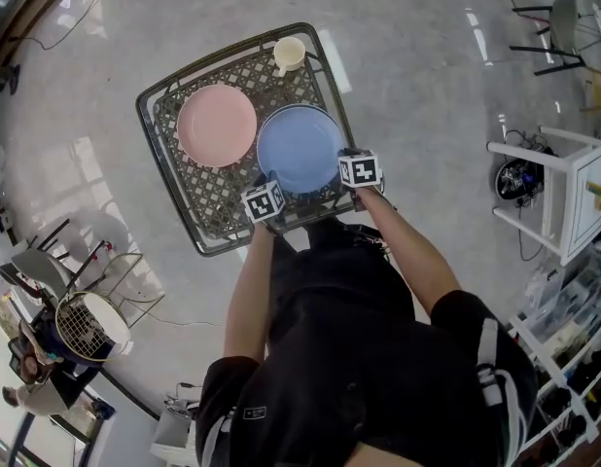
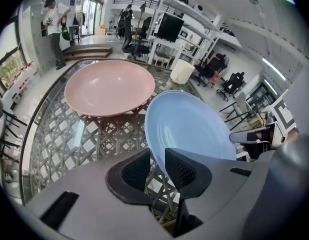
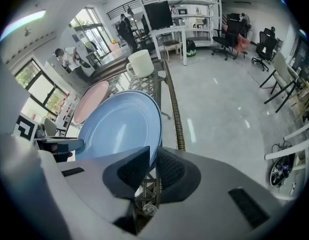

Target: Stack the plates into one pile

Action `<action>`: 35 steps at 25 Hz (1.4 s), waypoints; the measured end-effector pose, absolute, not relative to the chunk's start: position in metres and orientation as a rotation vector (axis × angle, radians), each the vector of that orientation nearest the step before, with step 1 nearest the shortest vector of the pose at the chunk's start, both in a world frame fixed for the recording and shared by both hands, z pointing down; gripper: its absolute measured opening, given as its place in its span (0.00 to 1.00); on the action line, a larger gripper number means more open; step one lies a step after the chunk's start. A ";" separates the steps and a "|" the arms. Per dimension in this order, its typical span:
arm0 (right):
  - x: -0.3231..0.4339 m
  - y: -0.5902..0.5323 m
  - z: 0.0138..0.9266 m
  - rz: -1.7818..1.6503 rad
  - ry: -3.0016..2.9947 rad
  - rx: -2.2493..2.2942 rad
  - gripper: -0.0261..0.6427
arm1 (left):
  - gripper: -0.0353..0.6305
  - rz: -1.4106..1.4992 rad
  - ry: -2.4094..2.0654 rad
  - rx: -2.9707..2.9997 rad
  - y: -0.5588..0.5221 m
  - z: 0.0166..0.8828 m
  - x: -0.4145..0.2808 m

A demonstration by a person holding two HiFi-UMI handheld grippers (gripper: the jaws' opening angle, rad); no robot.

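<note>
A blue plate (image 1: 300, 149) lies on the right of a dark lattice table (image 1: 208, 193), with a pink plate (image 1: 216, 125) flat to its left. Both grippers are at the blue plate's near rim. In the left gripper view the left gripper (image 2: 158, 171) straddles the blue plate (image 2: 189, 124)'s rim; the rim lies against the right pad, and lattice shows between it and the left pad. In the right gripper view the right gripper (image 3: 153, 166) has its pads close together on the blue plate (image 3: 119, 126)'s edge. The pink plate (image 2: 108, 86) sits just beyond.
A white cup (image 1: 289, 54) stands at the table's far edge, beyond the blue plate. The table's raised rim (image 1: 198, 246) runs just in front of both grippers. A white shelf unit (image 1: 573, 193) stands right; a wire basket (image 1: 87, 324) lower left.
</note>
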State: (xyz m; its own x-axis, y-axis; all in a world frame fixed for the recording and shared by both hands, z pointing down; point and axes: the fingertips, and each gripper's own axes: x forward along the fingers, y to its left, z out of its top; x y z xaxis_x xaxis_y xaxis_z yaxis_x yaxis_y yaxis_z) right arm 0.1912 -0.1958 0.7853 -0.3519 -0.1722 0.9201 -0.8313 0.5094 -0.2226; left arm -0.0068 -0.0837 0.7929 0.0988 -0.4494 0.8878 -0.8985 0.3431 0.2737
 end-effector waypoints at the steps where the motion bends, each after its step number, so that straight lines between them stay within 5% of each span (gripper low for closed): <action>1: 0.190 -0.196 0.785 0.887 -1.824 0.836 0.09 | 0.20 0.525 -1.522 1.272 -0.083 0.792 -0.008; 14: 0.174 -0.192 0.741 0.742 -2.030 0.883 0.15 | 0.26 0.471 -1.601 1.309 -0.072 0.752 -0.025; 23: 0.117 -0.179 0.683 0.675 -2.257 0.898 0.06 | 0.08 0.325 -1.815 1.442 -0.071 0.662 -0.077; 35: -0.004 -0.179 0.650 0.670 -2.337 0.867 0.05 | 0.08 0.261 -1.905 1.442 -0.064 0.632 -0.191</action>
